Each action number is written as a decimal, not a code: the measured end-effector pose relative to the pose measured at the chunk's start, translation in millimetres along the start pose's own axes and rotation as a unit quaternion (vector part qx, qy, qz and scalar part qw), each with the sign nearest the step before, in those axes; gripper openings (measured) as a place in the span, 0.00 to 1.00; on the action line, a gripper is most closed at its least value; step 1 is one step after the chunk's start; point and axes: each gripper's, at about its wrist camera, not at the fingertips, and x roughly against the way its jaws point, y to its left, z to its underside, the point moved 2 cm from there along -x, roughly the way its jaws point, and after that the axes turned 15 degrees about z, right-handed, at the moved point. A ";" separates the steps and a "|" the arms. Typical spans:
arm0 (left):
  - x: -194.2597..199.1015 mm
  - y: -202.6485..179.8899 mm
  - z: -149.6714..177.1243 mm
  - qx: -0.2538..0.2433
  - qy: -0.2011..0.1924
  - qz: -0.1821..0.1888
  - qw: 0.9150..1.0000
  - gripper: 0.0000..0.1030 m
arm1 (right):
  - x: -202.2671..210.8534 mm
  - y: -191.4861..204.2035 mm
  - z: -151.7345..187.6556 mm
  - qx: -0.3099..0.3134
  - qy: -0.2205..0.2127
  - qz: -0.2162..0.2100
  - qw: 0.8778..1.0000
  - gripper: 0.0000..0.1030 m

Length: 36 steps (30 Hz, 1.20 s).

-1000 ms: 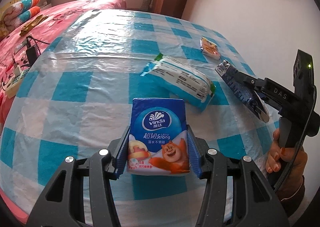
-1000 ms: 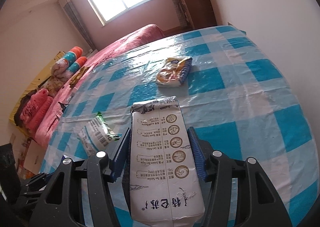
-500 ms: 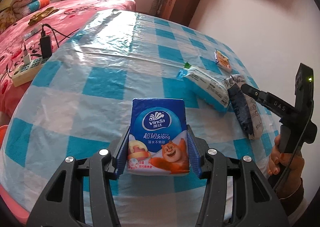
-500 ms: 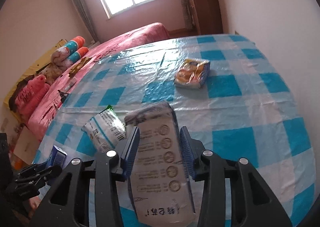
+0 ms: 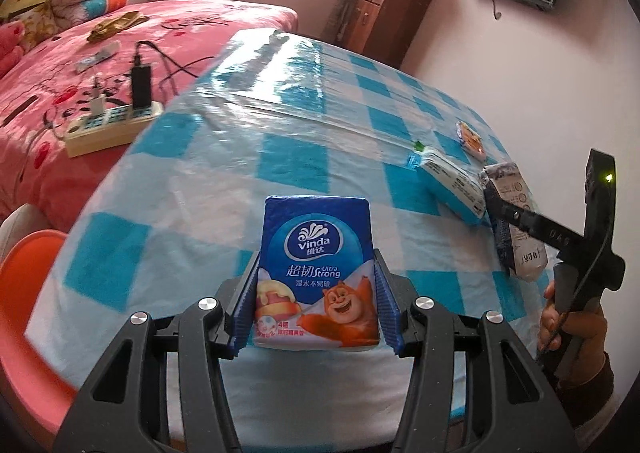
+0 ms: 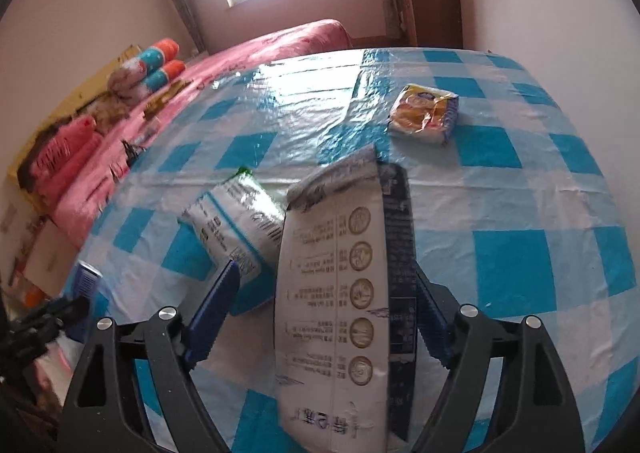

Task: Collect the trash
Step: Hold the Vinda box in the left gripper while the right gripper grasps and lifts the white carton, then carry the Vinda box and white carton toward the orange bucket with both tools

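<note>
Two grippers over the checked table (image 5: 304,157).
Left gripper (image 5: 316,305) pinches a blue tissue pack (image 5: 316,273) at the near edge; right gripper (image 6: 324,305) jaws are opening, white pouch (image 6: 340,293) between them.

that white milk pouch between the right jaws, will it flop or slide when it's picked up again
The white milk pouch probably flops: its top is crumpled, so it looks emptied. Likely light. Its glossy film may slip from the opening right gripper, whose left pad stands clear.

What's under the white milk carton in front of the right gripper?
The milk carton overlaps one end of the white-and-blue packet, with the checked tablecloth below. The right gripper is opening around the carton. Anything beneath the carton's near end is hidden.
</note>
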 end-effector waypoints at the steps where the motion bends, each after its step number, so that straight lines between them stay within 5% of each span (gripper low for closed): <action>1: 3.0 3.0 1.0 0.002 -0.002 -0.003 1.000 0.52 | -0.7 1.7 1.2 0.001 0.001 0.003 1.000 0.79; 22: 56.5 48.6 27.9 0.038 -0.021 -0.049 0.998 0.52 | -5.0 1.9 1.9 -0.007 0.001 0.005 1.000 0.79; 36: 60.4 52.6 29.5 0.043 -0.031 -0.031 0.998 0.52 | -4.4 1.5 1.7 -0.005 -0.001 0.020 1.000 0.63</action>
